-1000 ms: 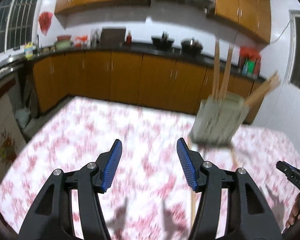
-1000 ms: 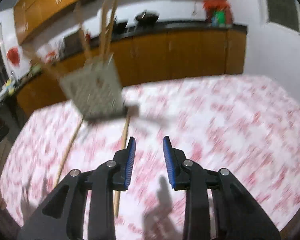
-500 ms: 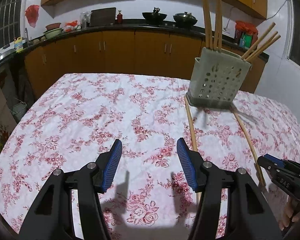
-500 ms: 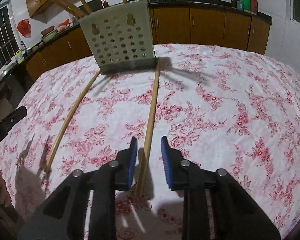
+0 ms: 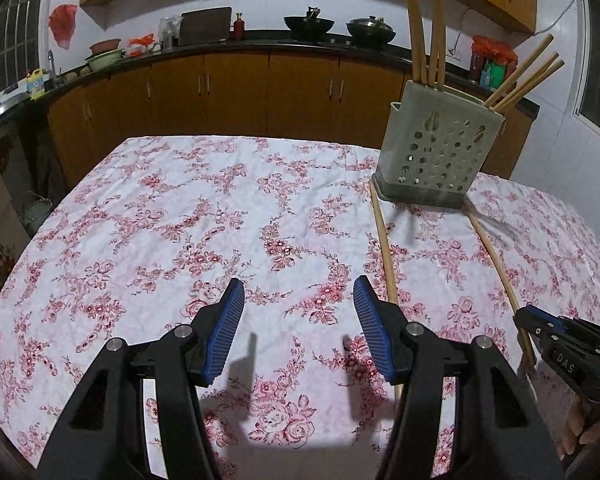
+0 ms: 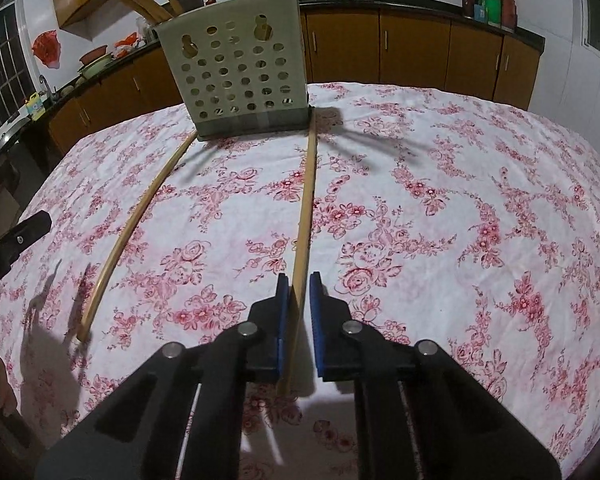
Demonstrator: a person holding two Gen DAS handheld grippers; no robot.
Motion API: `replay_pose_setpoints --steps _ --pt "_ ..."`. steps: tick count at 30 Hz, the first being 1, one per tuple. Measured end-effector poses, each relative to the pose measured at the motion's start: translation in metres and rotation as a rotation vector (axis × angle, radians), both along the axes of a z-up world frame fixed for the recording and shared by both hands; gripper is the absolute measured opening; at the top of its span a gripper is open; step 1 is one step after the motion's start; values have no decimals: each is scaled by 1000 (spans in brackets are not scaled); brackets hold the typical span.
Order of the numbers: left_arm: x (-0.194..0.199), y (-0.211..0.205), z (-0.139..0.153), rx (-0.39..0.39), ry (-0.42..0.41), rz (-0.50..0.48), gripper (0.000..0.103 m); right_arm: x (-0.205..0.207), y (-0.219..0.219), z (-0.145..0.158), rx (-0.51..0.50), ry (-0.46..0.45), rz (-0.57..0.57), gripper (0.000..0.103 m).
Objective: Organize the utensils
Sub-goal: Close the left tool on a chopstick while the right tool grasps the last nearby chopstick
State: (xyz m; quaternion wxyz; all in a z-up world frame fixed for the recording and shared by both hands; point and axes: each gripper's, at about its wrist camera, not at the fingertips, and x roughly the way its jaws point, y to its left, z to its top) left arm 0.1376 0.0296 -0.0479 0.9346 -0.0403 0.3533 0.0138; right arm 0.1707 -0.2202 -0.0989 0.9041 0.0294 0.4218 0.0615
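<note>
Floral tablecloth (image 6: 440, 208) carries a holder (image 6: 240, 80) already stocked; two chopsticks lie loose. Right gripper (image 6: 299, 308) straddles one chopstick (image 6: 306, 200), fingers narrowly apart, not visibly clamped; left gripper (image 5: 298, 320) gapes wide, empty.

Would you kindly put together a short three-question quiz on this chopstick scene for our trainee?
1. True or false: the left claw grips a chopstick.
2. How many chopsticks lie loose on the tablecloth?
3. In the right wrist view, which loose chopstick does the right claw straddle: A, the left; B, the right?
Key: 1 false; it is open and empty. 2 two, the left chopstick and the right chopstick. 3 B; jaws not yet shut.
</note>
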Motion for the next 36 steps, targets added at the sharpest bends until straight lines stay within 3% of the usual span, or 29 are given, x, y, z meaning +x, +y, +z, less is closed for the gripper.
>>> replay_pose_setpoints --steps 8,15,26,32,36 --pt "0 -3 -4 -8 14 -8 58 1 -6 0 -3 -4 -24 8" --pt "1 -11 -6 -41 28 -56 57 6 -37 1 -7 -7 -126 8" --pt "9 -44 -22 -46 104 -167 41 5 -60 -1 -5 -8 -175 8" --pt "13 -55 -29 -18 131 -191 36 4 -60 -1 -2 -9 -173 8" --pt "15 -58 -35 -1 155 -189 26 3 -59 -1 -2 -9 -174 8"
